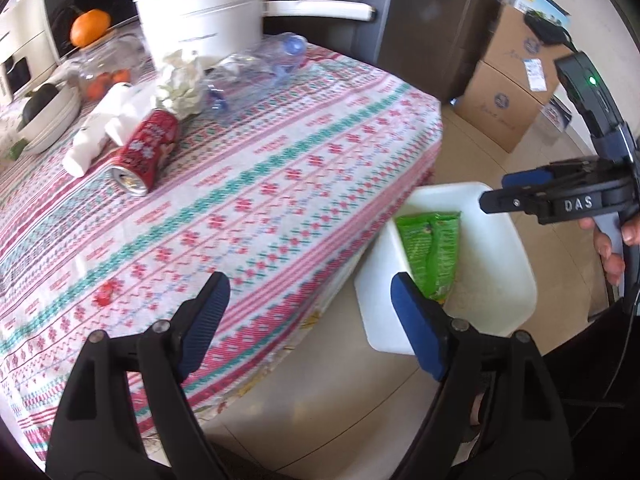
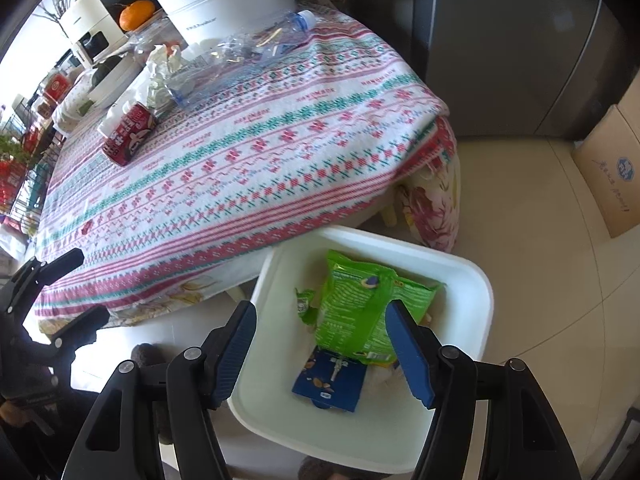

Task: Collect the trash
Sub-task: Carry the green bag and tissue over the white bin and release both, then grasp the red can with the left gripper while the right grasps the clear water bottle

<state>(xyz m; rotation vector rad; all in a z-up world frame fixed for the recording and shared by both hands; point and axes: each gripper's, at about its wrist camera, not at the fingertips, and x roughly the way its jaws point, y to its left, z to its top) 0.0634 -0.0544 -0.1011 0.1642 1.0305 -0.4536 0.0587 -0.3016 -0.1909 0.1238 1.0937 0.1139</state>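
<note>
Two grippers, both with jaws spread wide and nothing between the pads. Right gripper hangs over the bin, where a green bag and a blue packet already lie; neither pad touches them. Left gripper straddles the table edge beside the bin, one finger over the cloth, the other over the bin rim. Remaining trash sits on the far side of the cloth from the bin: a red can on its side, crumpled tissue just behind it, and a crushed bottle before the white pot. Fruit and bowls beyond are probably not trash. Judged next step: reach for the can, likely with the left gripper. For a sound grip, close across the can's round body, not its ends, since it may roll.
</note>
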